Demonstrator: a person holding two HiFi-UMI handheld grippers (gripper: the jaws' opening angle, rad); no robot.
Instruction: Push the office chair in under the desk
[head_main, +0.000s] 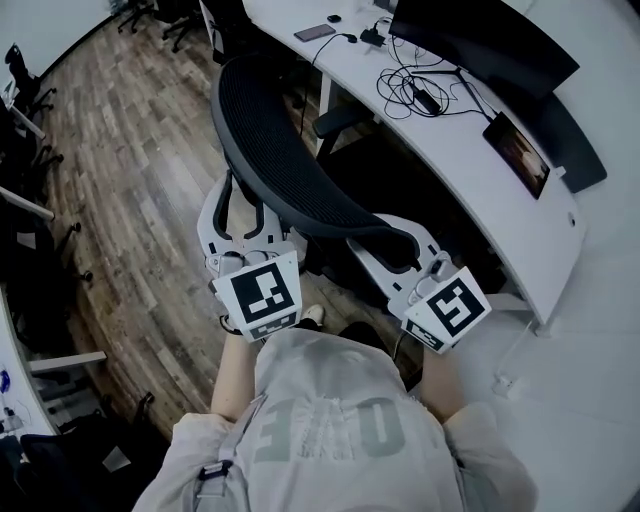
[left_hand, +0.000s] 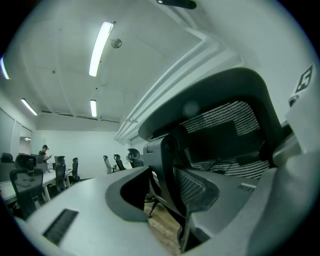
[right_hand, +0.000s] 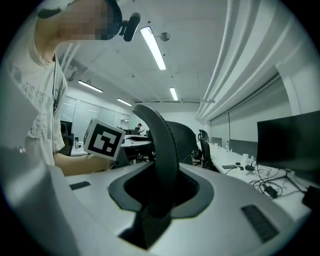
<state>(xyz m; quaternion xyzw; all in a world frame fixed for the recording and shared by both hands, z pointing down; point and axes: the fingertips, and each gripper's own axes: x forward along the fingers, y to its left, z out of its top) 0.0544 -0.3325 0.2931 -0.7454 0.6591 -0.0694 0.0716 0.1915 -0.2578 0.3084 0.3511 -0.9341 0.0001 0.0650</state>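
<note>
A black mesh office chair (head_main: 290, 160) stands in front of the white curved desk (head_main: 450, 170), its backrest towards me and its seat partly under the desk edge. My left gripper (head_main: 240, 215) straddles the lower left rim of the backrest. In the left gripper view the chair's back frame (left_hand: 165, 160) and mesh fill the space between the jaws of the left gripper (left_hand: 170, 200), with a sliver of floor showing low down. My right gripper (head_main: 400, 250) clamps the backrest's right rim. In the right gripper view that rim (right_hand: 165, 150) runs between the jaws of the right gripper (right_hand: 160, 195).
On the desk are a dark monitor (head_main: 480, 40), tangled cables (head_main: 420, 90), a phone (head_main: 315, 32) and a tablet (head_main: 515, 150). More black chairs (head_main: 25, 80) and desks line the left side of the wooden floor (head_main: 130, 180). Power sockets (head_main: 503, 380) lie on the floor at the right.
</note>
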